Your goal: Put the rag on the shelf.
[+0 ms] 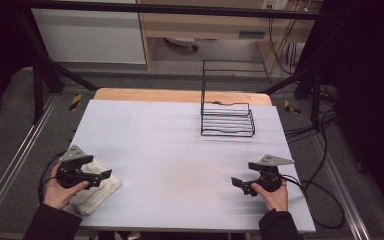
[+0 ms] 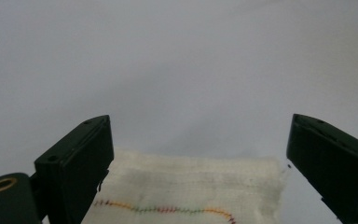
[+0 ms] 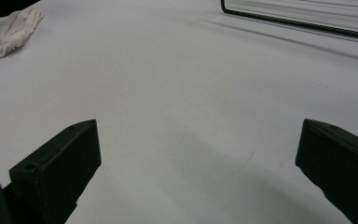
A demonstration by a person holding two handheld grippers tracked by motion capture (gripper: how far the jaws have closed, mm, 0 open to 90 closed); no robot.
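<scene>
A folded white cloth (image 1: 98, 188) lies at the near left corner of the pale table (image 1: 175, 150). My left gripper (image 1: 100, 176) hovers just over it, held in a hand, jaws wide apart. In the left gripper view the cloth (image 2: 191, 191) with a coloured stitched line lies between and below the open jaws, and the pads do not press on it. My right gripper (image 1: 239, 184) stands open near the front right, over bare table, with nothing between its jaws. The cloth (image 3: 7, 32) appears far off at the upper left of the right gripper view.
A black wire rack (image 1: 227, 111) stands at the back right of the table; its lower bar (image 3: 303, 21) crosses the top of the right gripper view. Cables trail off the table's right side. A wooden edge borders the far side.
</scene>
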